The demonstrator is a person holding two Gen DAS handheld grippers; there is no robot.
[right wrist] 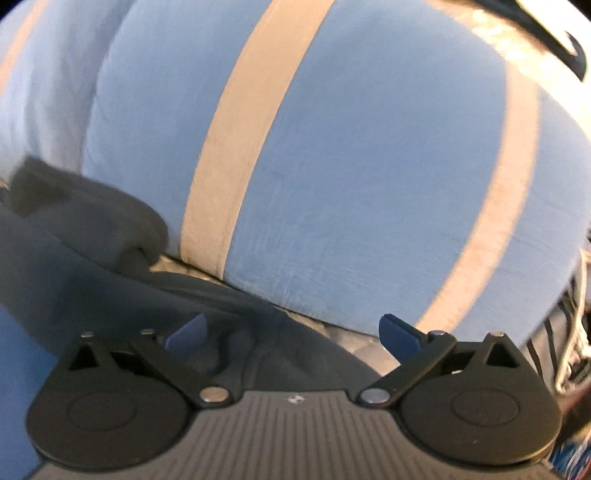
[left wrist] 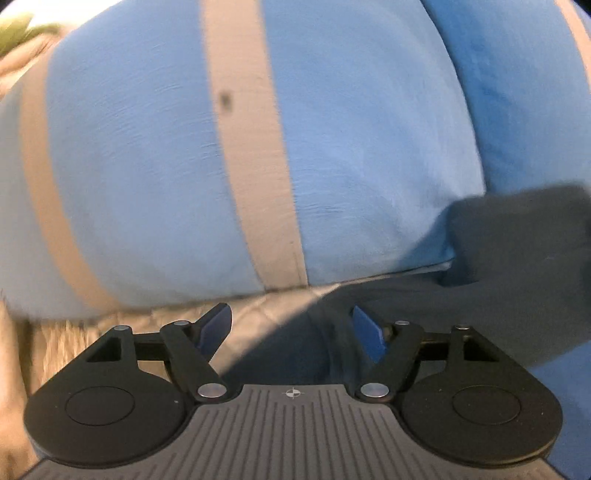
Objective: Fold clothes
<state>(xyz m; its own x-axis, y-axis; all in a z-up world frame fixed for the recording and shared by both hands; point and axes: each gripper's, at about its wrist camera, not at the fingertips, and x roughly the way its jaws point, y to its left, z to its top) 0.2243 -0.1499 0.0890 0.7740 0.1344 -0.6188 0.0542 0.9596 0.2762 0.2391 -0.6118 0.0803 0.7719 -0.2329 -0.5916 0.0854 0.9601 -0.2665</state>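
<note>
A dark grey garment lies on a quilted beige cover, in front of a big blue cushion. One part of it is folded up into a thick lump at the right. My left gripper is open just above the garment's left edge, and its blue pads touch nothing. In the right wrist view the same garment spreads to the left, with a rolled fold. My right gripper stands wide open over the cloth, which lies below it unpinched.
A blue cushion with beige bands fills the background in the left wrist view. The same cushion fills it in the right wrist view. Dark things with white straps sit at the far right. Something green shows at the top left corner.
</note>
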